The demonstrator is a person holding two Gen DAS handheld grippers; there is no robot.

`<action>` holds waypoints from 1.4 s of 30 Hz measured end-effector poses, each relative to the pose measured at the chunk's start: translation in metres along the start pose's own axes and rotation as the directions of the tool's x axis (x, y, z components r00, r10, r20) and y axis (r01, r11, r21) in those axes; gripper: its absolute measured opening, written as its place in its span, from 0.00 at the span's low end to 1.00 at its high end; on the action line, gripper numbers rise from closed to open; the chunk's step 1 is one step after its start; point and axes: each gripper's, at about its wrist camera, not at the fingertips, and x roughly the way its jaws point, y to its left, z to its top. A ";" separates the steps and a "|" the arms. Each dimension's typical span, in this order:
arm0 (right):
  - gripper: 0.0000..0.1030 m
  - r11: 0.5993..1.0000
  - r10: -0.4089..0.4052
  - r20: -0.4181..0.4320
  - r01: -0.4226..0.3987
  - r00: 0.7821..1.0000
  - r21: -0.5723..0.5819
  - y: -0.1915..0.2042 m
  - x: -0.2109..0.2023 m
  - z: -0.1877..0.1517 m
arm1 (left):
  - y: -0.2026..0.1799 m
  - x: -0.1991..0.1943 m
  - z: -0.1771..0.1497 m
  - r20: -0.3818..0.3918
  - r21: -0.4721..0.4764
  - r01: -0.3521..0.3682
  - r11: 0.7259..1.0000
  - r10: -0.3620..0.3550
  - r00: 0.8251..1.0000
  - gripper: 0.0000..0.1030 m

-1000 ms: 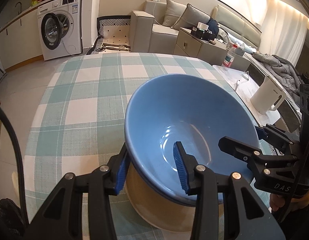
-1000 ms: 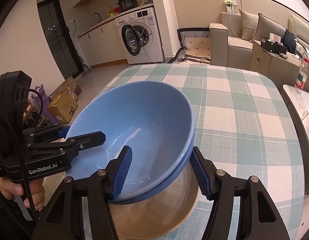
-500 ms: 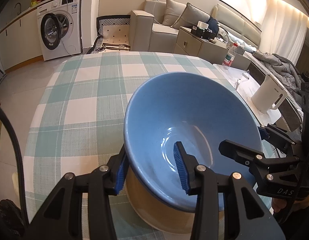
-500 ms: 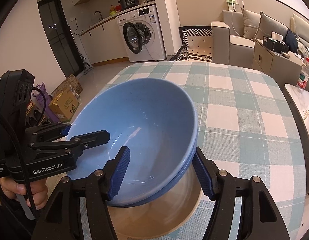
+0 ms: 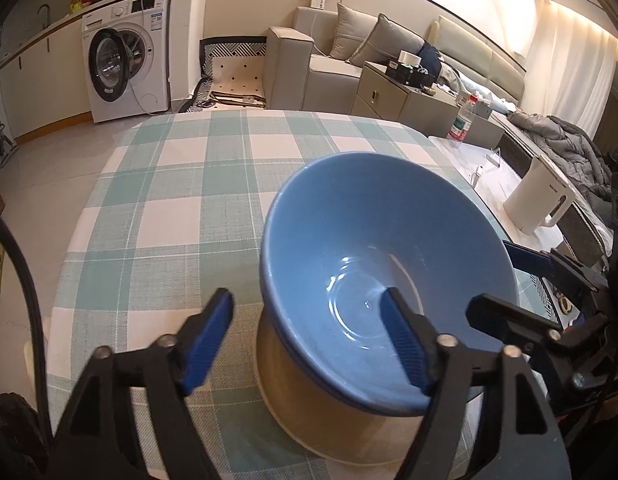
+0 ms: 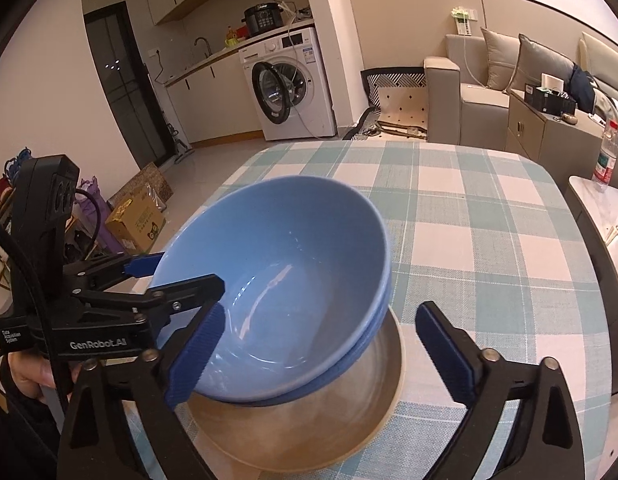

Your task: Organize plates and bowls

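Observation:
A blue bowl point(image 5: 373, 264) point(image 6: 277, 248) sits nested in a second blue bowl point(image 6: 375, 326), and both rest in a wide beige bowl point(image 5: 305, 404) point(image 6: 341, 424) on the checked tablecloth point(image 5: 169, 200). My left gripper point(image 5: 305, 344) point(image 6: 185, 272) straddles the near rim with its jaws opening; one pad is inside the bowl, the other stands off the outer wall. My right gripper point(image 6: 317, 354) point(image 5: 491, 276) straddles the opposite rim the same way, its jaws opening wide. No pad presses on the bowl.
A white kettle point(image 5: 541, 204) and a water bottle point(image 5: 463, 120) stand on a marble side table to the right. Cardboard boxes point(image 6: 137, 216) lie on the floor to the left. A hand point(image 6: 29, 372) holds the left gripper. The checked cloth point(image 6: 489, 240) stretches far beyond the bowls.
Both grippers held the blue bowl's rim before; now both pairs of jaws have spread apart and let go. The bowl rests in the stack. Neither hand has shifted much.

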 end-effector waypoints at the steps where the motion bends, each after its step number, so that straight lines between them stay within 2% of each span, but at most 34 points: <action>1: 0.98 1.000 -0.003 0.008 0.003 1.000 0.002 -0.001 -0.002 -0.002 | 0.001 -0.002 -0.001 0.007 -0.004 -0.001 1.000 0.001 1.000 0.78; 4: 0.99 1.000 -0.018 0.033 0.018 0.999 -0.008 -0.003 -0.008 -0.006 | 0.002 -0.009 -0.004 0.028 0.002 0.009 1.000 -0.009 1.000 0.80; 6: 0.99 1.000 -0.024 0.052 0.025 0.998 -0.013 -0.004 -0.012 -0.010 | 0.001 -0.014 -0.007 0.054 0.004 0.002 1.000 -0.002 0.999 0.91; 8: 0.99 1.000 -0.024 0.063 0.025 0.998 -0.017 -0.005 -0.015 -0.012 | 0.001 -0.020 -0.010 0.087 0.013 0.002 1.000 -0.003 0.996 0.96; 12: 0.99 0.999 0.005 0.114 0.000 0.993 -0.044 -0.002 -0.026 -0.021 | 0.004 -0.031 -0.016 0.141 0.024 -0.019 1.000 0.016 0.990 1.00; 20: 0.99 0.995 0.051 0.194 -0.033 0.980 -0.093 0.005 -0.043 -0.036 | 0.005 -0.049 -0.032 0.215 0.060 -0.061 0.996 0.046 0.976 1.00; 30: 0.99 0.988 0.094 0.254 -0.060 0.963 -0.140 0.005 -0.055 -0.052 | 0.007 -0.063 -0.054 0.315 0.091 -0.088 0.992 0.055 0.948 1.00; 42: 0.99 0.989 0.086 0.288 -0.047 0.954 -0.139 -0.005 -0.054 -0.076 | 0.013 -0.063 -0.078 0.357 0.071 -0.121 0.990 0.089 0.930 1.00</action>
